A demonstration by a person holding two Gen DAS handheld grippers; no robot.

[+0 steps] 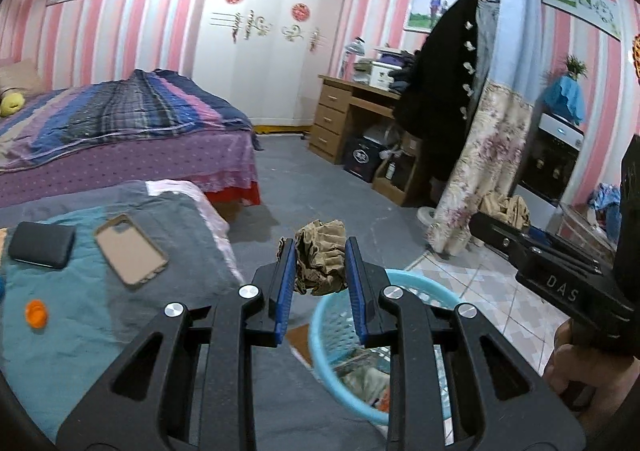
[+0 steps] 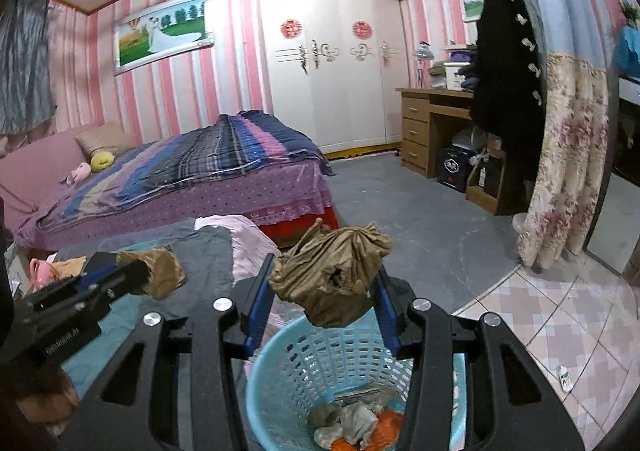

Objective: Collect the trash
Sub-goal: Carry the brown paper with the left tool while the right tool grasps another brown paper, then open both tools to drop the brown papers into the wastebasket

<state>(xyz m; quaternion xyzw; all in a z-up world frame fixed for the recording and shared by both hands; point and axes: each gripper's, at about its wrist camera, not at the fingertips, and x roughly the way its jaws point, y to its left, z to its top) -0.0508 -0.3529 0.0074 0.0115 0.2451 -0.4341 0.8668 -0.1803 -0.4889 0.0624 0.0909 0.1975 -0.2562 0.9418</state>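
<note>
Brown crumpled paper wad [image 2: 334,283] clamped between blue pads [image 2: 256,299] of right gripper [image 2: 320,297], directly above light-blue mesh wastebasket [image 2: 280,367]. Second brown crumpled wad [image 1: 322,261] pinched at fingertips of left gripper [image 1: 320,283], over basket rim. Scraps of paper and orange wrapper [image 2: 356,421] at basket bottom. Nearby on grey-teal bedcover [image 1: 80,315]: tan phone case [image 1: 130,249], black case [image 1: 42,245], orange cap [image 1: 37,313].

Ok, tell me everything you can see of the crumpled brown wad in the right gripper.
The brown wad looks like thin crinkled plastic or paper, olive-tan, bunched into a lump with twisted ends sticking up. It is pinched between the blue pads of the right gripper, hanging right over the open light-blue mesh basket, which already holds some scraps. Nothing else touches it.
</note>
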